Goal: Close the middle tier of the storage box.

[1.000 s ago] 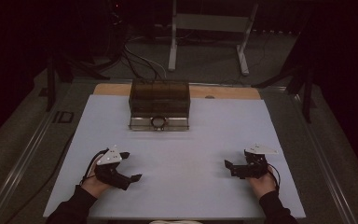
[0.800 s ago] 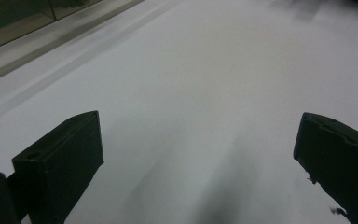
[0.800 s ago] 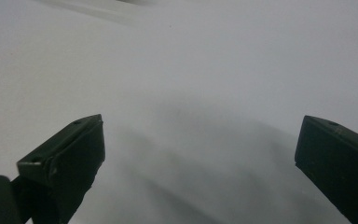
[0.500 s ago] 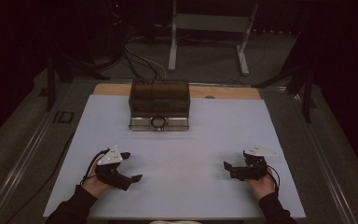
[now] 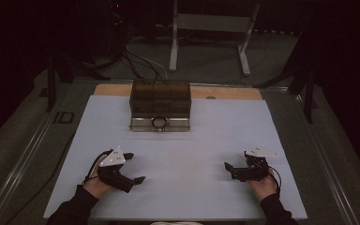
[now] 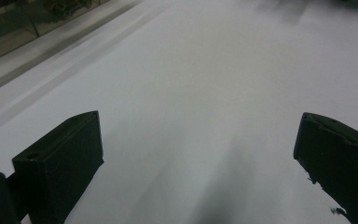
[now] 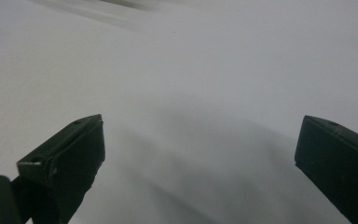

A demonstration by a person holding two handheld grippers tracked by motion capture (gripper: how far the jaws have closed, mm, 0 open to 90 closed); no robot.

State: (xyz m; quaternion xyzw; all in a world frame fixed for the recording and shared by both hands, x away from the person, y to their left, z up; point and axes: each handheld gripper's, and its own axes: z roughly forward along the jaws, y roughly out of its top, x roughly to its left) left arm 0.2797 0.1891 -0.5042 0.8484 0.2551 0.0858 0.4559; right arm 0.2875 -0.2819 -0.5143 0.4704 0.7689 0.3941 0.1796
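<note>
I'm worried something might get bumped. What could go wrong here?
1. The dark see-through box sits at the far end of the white table cover, well away from both tools; a hasty reach might shove it back instead of gripping it.
2. The small ring on the box's front is thin and could slip from wide-open jaws.
3. Cables trail from the left tool and right tool and could snag.

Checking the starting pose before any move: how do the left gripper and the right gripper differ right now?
The left gripper points up and right toward the table's middle; the right gripper points leftward. The left gripper's grey plate tilts up toward the camera, the right gripper's lies flatter. Both are open, hold nothing, and sit low over the white table.
</note>
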